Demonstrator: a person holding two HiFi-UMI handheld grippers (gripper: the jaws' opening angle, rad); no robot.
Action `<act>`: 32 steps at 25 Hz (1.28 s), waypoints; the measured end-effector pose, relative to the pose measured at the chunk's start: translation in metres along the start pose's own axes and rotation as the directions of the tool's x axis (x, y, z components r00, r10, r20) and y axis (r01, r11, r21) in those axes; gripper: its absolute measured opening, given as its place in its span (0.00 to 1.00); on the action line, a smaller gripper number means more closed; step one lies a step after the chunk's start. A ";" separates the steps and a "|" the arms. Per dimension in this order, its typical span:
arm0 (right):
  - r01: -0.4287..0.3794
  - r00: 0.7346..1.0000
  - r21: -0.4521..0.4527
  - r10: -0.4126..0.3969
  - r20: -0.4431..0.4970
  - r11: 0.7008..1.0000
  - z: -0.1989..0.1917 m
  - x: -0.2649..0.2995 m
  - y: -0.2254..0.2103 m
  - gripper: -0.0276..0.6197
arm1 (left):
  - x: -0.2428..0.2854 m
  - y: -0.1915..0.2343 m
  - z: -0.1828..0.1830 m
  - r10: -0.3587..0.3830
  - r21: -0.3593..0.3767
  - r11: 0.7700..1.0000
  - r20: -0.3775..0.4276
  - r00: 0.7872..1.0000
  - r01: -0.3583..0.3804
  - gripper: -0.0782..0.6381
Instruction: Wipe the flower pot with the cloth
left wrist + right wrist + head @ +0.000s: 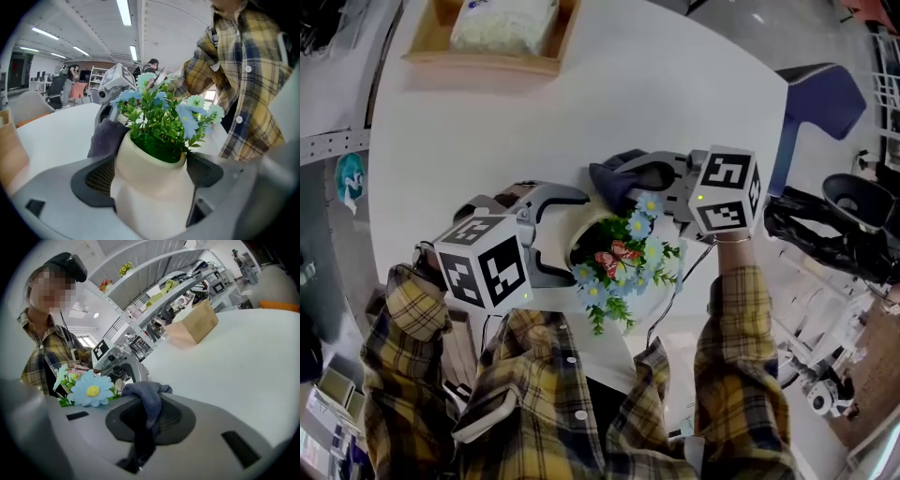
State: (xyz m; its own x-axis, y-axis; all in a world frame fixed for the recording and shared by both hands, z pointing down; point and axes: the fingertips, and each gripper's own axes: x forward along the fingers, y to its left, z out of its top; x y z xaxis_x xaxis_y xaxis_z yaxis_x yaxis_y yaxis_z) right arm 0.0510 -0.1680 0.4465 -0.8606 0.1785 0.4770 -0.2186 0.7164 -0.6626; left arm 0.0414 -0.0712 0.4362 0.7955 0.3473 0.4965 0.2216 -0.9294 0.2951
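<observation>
A cream flower pot [152, 187] with green leaves and blue flowers [623, 258] is held above the white table [609, 84], close to the person's chest. My left gripper [558, 239] is shut on the pot [581, 232], one jaw on each side of it. My right gripper [628, 183] is shut on a dark blue-grey cloth [614, 183], which hangs against the pot's far rim. The left gripper view has the cloth [108, 138] pressed on the pot's left side. In the right gripper view the cloth [147, 397] is pinched between the jaws beside a blue flower [92, 390].
A wooden tray [492, 56] with a white bundle lies at the table's far edge. A dark blue chair [816, 98] stands to the right of the table. Black equipment and cables [834, 225] are on the floor at the right.
</observation>
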 end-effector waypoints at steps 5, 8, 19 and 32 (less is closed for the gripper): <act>0.119 0.981 0.000 -0.117 0.154 0.993 0.012 -0.028 -0.006 0.08 | -0.023 -0.002 -0.010 0.111 -0.111 0.988 0.062 0.992 -0.103 0.76; 0.250 0.928 0.000 -0.239 0.286 0.968 0.024 -0.064 -0.004 0.08 | -0.046 0.000 0.010 0.246 -0.190 0.959 0.174 0.954 -0.212 0.76; 0.575 0.669 -0.073 -0.417 0.616 0.815 0.069 -0.156 0.108 0.08 | -0.133 -0.054 0.121 0.513 -0.353 0.857 0.522 0.682 -0.375 0.75; 0.662 0.477 -0.087 -0.328 0.815 0.744 0.065 -0.180 0.262 0.08 | -0.125 -0.115 0.211 0.590 -0.266 0.794 0.555 0.586 -0.547 0.42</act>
State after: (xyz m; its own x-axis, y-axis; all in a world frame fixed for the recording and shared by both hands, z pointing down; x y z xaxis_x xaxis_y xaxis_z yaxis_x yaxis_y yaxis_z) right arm 0.1193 -0.0558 0.1493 -0.7137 -0.7000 -0.0257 -0.6922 0.7104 -0.1269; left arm 0.0350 -0.0340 0.1682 0.9103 -0.4139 0.0123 -0.4092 -0.8946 0.1796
